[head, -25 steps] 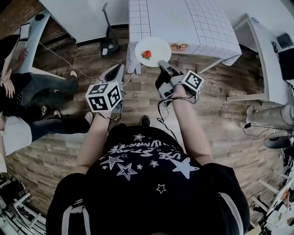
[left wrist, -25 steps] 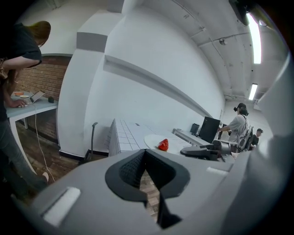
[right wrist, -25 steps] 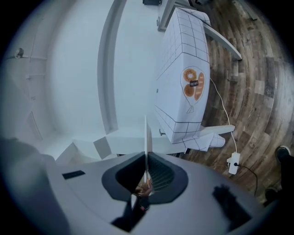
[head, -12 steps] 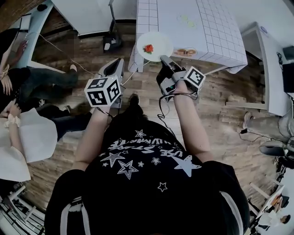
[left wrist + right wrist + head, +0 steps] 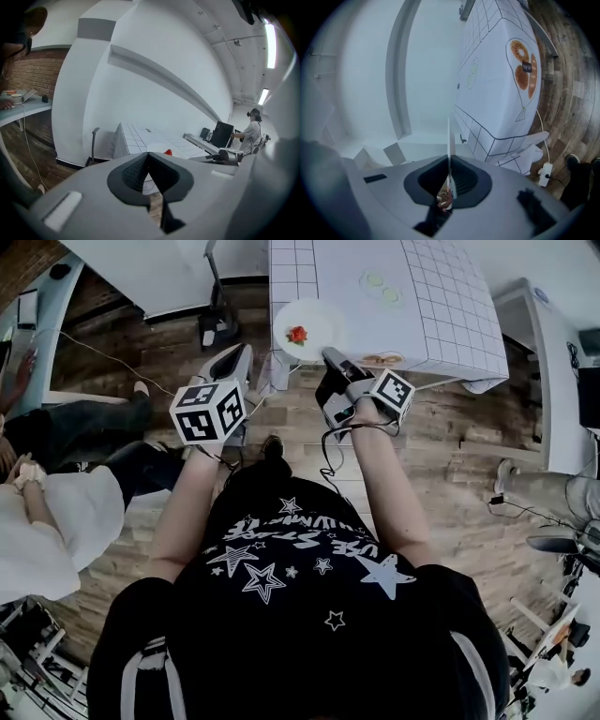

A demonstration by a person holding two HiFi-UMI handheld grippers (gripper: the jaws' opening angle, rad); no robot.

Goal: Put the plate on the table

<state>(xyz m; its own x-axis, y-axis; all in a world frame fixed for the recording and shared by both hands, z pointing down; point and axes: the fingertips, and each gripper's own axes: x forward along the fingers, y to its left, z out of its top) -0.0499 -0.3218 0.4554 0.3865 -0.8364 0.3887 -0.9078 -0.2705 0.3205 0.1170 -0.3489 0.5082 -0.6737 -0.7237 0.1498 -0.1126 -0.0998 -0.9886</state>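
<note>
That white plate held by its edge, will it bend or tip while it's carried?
The round white plate is probably stiff: edge-on in the right gripper view it looks straight. Gripped at one rim by the right gripper, it may droop or slip. The small red item on it could slide.

Wood-plank floor [image 5: 450, 456], brown, running through the whole room. One table [image 5: 441, 296] under a white cloth with a dark grid, its corners hanging down. One white desk [image 5: 553, 362] to the table's right, standing apart from it. Red-brown brick wall [image 5: 33, 75] at far left, with a pale counter [image 5: 23, 112] in front of it. Broad white curved wall [image 5: 154, 61] with dark skirting. Two lit ceiling light strips [image 5: 270, 40]. One dark monitor [image 5: 221, 133] upright on a far desk. One white power strip [image 5: 544, 173] on the floor near the table.
</note>
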